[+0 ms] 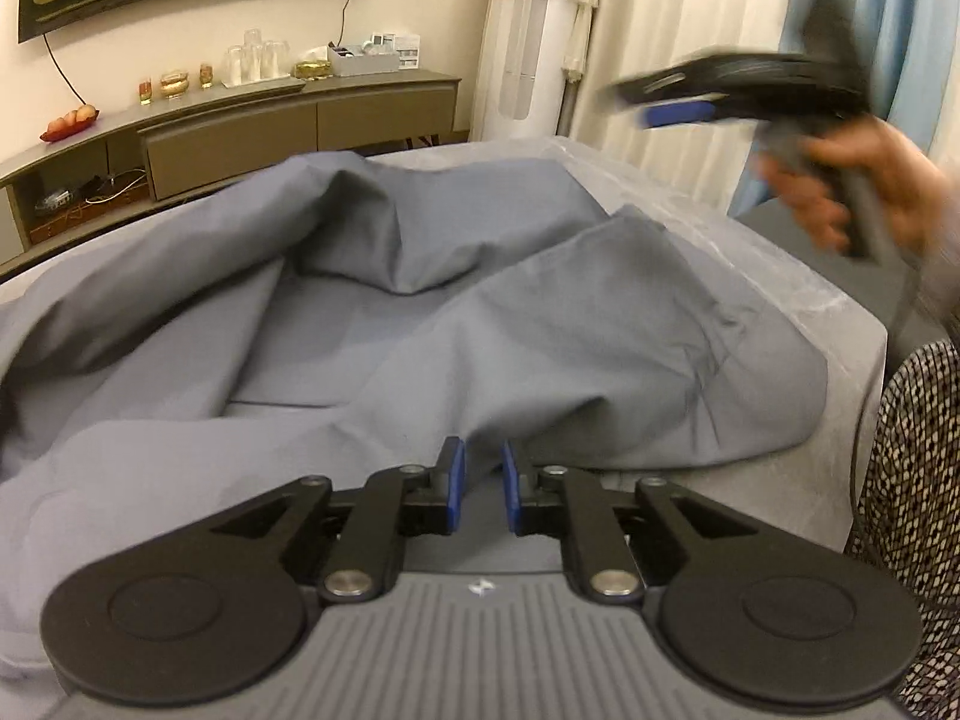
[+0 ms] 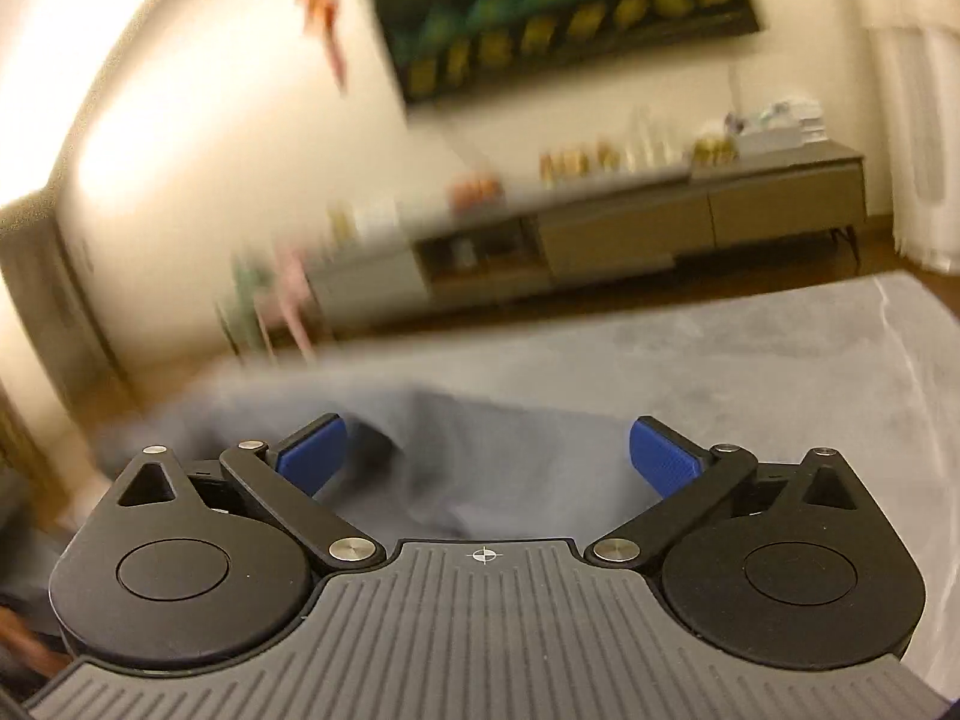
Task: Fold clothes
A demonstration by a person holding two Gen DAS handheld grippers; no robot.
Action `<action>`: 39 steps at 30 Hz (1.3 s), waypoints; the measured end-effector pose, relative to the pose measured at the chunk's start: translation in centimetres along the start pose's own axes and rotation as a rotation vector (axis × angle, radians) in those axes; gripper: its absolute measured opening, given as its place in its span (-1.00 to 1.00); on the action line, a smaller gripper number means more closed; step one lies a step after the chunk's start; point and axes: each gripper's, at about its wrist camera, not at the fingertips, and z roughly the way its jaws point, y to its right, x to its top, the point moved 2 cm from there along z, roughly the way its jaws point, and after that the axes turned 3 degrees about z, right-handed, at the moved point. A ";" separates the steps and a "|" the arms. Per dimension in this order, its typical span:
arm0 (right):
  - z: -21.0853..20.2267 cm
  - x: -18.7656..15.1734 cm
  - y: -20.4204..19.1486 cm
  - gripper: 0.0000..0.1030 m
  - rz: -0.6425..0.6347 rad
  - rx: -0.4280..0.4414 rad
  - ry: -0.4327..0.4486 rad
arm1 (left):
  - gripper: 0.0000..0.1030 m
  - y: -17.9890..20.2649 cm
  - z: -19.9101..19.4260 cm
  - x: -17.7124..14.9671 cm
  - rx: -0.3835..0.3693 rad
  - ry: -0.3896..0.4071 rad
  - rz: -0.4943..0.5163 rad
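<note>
No words, brand names or numbers can be read in either view. The only sign is a small white crosshair mark printed on the ribbed grey body of the left gripper (image 1: pixel 482 495) and likewise of the right gripper (image 2: pixel 485 461), just behind the blue pads.

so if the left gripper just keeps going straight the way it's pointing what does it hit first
Most likely the grey garment: the left gripper, jaws nearly closed with a narrow gap, points into the rumpled fabric just ahead. Exact depth is unclear.
</note>
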 end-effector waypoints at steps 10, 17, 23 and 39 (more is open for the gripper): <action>12.0 0.8 0.7 -1.00 -0.047 -0.130 -0.404 | -0.69 1.1 -0.3 -0.2 0.033 0.007 0.046; -0.1 12.1 -9.7 -1.00 -0.588 -0.525 0.182 | -0.52 0.0 -0.4 -0.1 0.046 0.017 -0.001; 6.4 8.0 -3.6 0.11 -0.595 -0.650 -0.155 | -0.52 -1.0 0.1 -0.7 0.085 -0.010 -0.025; 1.1 -7.7 6.5 0.93 0.255 -0.260 -0.008 | 0.71 -12.3 -2.3 2.6 0.537 0.083 -0.038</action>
